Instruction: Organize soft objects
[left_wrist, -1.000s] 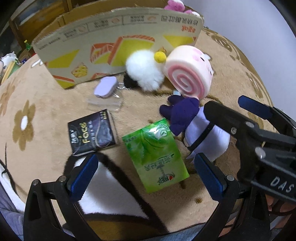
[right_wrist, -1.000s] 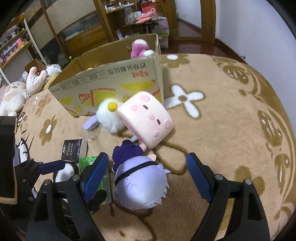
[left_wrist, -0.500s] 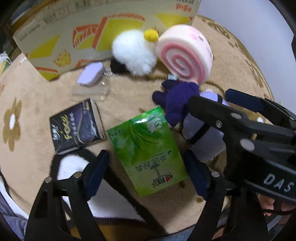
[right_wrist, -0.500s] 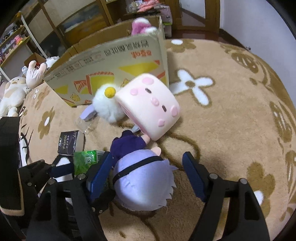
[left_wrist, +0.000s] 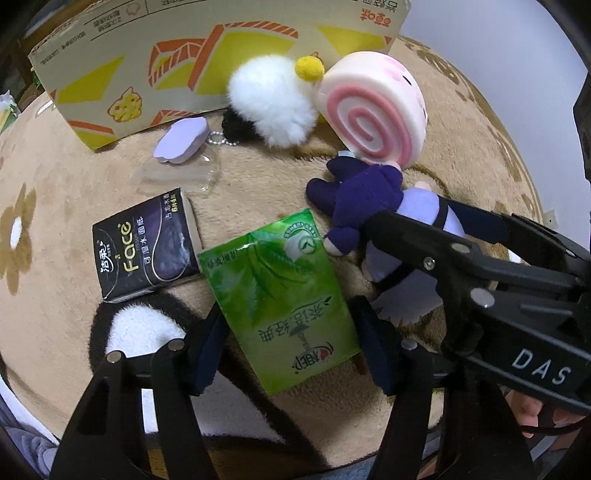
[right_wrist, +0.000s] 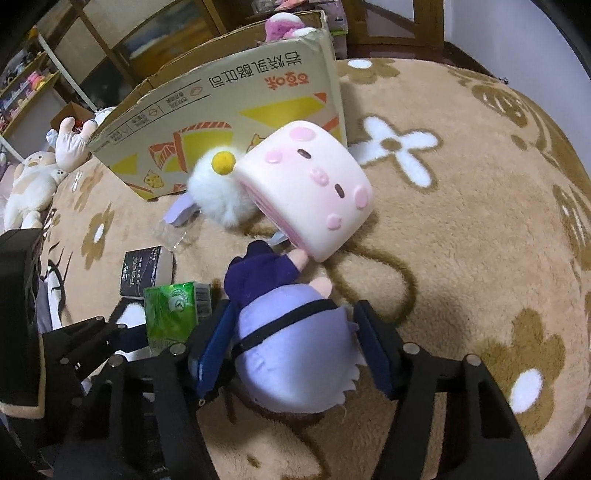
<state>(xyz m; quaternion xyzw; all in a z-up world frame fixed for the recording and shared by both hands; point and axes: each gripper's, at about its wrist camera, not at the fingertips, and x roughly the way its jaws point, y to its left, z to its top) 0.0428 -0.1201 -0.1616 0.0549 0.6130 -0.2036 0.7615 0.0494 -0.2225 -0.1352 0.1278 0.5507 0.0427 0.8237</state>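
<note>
A green tissue pack (left_wrist: 280, 295) lies on the beige rug between the blue pads of my left gripper (left_wrist: 291, 343). Its jaws are closing and both pads sit against the pack's long edges. A lilac-haired plush doll (right_wrist: 291, 350) in a dark purple outfit lies head toward me between the pads of my right gripper (right_wrist: 295, 347). Those jaws are closing too, the pads just at the sides of the head without squeezing it. A pink swirl-roll pig plush (right_wrist: 310, 192) and a white fluffy ball plush (left_wrist: 269, 99) rest behind the doll.
An open cardboard box (right_wrist: 229, 110) stands behind the plushes with a pink toy inside. A black tissue pack (left_wrist: 144, 247), a lilac keychain case (left_wrist: 181, 144) and clear plastic wrap (left_wrist: 177, 173) lie left. More plush toys (right_wrist: 33, 181) sit far left.
Both grippers sank toward the rug and narrowed. The left pads came in from wide apart onto the green pack's edges; the right pads drew in to the doll's head.
</note>
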